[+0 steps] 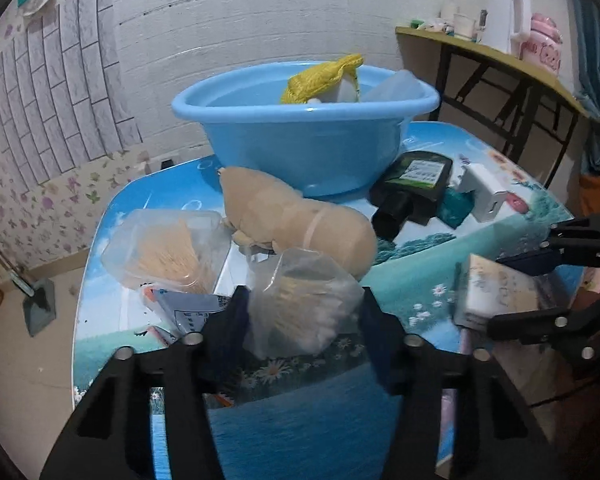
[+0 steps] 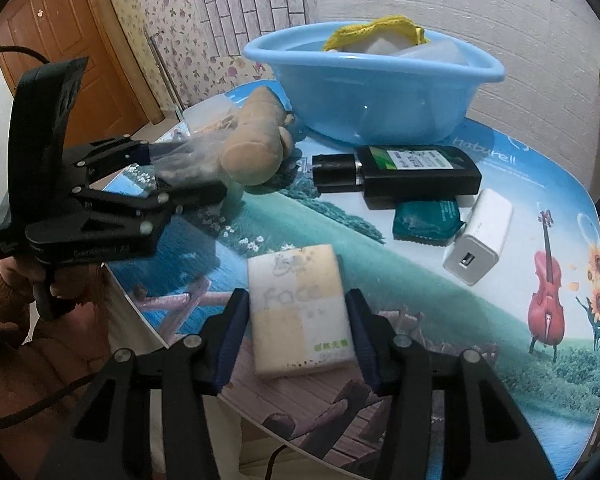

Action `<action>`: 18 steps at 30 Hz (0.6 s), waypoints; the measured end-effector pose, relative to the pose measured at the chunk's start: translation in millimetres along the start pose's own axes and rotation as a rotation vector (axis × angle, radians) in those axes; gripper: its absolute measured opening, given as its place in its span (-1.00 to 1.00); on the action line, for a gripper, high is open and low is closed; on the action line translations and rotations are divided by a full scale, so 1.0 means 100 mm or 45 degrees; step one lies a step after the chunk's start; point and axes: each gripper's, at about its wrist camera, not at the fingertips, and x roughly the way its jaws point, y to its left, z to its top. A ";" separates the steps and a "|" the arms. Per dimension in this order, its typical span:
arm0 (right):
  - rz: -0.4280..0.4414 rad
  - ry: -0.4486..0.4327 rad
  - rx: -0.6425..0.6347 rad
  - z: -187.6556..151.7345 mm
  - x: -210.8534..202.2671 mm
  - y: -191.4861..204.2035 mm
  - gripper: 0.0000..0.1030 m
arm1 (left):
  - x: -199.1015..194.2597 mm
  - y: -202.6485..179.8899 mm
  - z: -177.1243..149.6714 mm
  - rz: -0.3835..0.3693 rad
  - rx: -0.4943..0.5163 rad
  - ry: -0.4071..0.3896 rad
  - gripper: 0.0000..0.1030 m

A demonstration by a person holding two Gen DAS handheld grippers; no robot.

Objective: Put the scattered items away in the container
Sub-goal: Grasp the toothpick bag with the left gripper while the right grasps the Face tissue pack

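A blue basin (image 1: 300, 152) (image 2: 380, 96) stands at the back of the table with a yellow net bag (image 1: 320, 80) and clear plastic items inside. My left gripper (image 1: 303, 300) (image 2: 184, 172) is shut on a clear plastic bag of cotton swabs (image 1: 304, 304), just in front of a tan plush toy (image 1: 292, 220) (image 2: 256, 148). My right gripper (image 2: 296, 296) (image 1: 496, 292) is shut on a pale tissue pack (image 2: 300, 312) lying near the table's front edge. A black bottle (image 2: 412, 172), a teal packet (image 2: 424, 220) and a white charger (image 2: 480, 236) lie right of the basin.
A clear box of wooden sticks (image 1: 168, 248) and a printed paper packet (image 1: 192, 312) lie to the left of the bag. A side table with a white kettle (image 1: 500, 12) stands at the back right. A person's hand (image 2: 60, 284) holds the left gripper beyond the table's left edge.
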 end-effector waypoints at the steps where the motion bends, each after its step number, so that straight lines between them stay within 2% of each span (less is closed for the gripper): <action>1: -0.001 -0.003 0.008 0.00 -0.01 -0.01 -0.10 | -0.02 0.00 0.00 0.004 0.004 -0.008 -0.06; 13: -0.011 -0.097 0.129 0.01 -0.18 -0.15 -0.12 | -0.37 -0.08 0.05 -0.052 -0.019 -0.076 -0.11; 18: 0.007 -0.129 0.144 0.01 -0.26 -0.15 -0.12 | -0.48 -0.09 0.08 -0.025 -0.039 -0.081 -0.11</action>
